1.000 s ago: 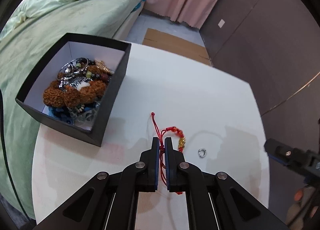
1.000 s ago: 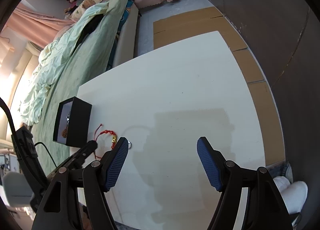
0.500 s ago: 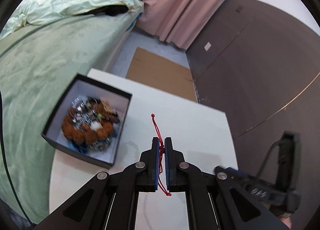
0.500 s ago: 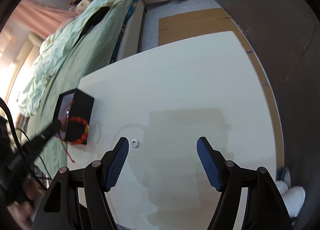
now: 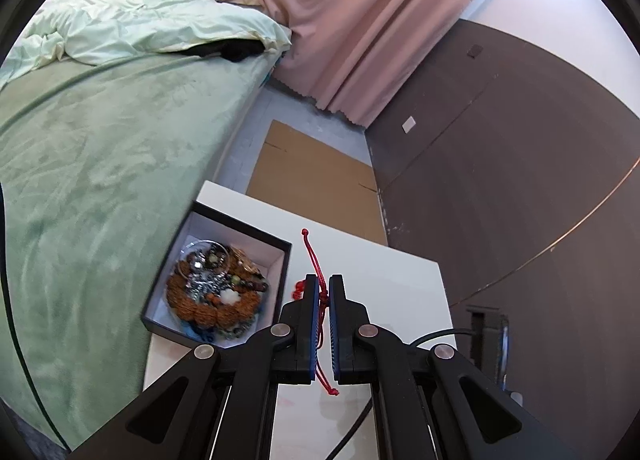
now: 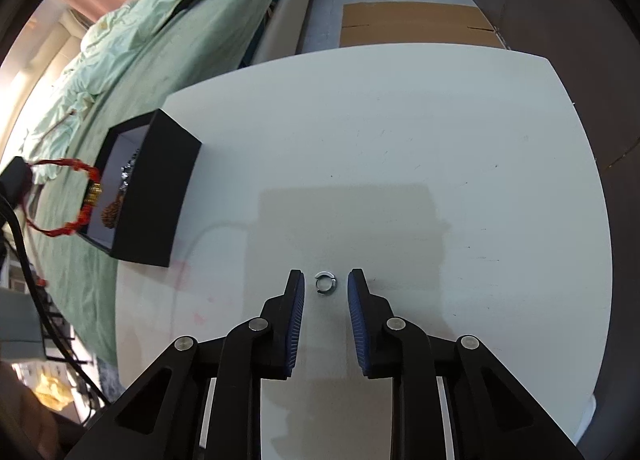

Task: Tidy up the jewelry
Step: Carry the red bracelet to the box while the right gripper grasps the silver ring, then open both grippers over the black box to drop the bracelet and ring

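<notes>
Two grips are in play: the red cord bracelet [image 5: 316, 280] is clamped in the left gripper [image 5: 323, 292]; the right gripper [image 6: 326, 288], jaws just narrowed but not touching, should be centred round the silver ring [image 6: 325, 282] on the counter [image 6: 440, 139] before pinching.

Left gripper [image 5: 324, 292] has lifted the red bracelet [image 6: 86, 195] off the table, up beside the black box [image 6: 160, 195]. Right gripper [image 6: 326, 284] dropped over the silver ring [image 6: 326, 282], jaws just closing, not yet touching.

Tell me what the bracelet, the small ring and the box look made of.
Red bracelet: braided cord with red beads and a shiny gold-coloured bead, probably metal. Open ring: bright silvery metal by its glint. Black box: matte, with a white lining, likely cardboard.
</notes>
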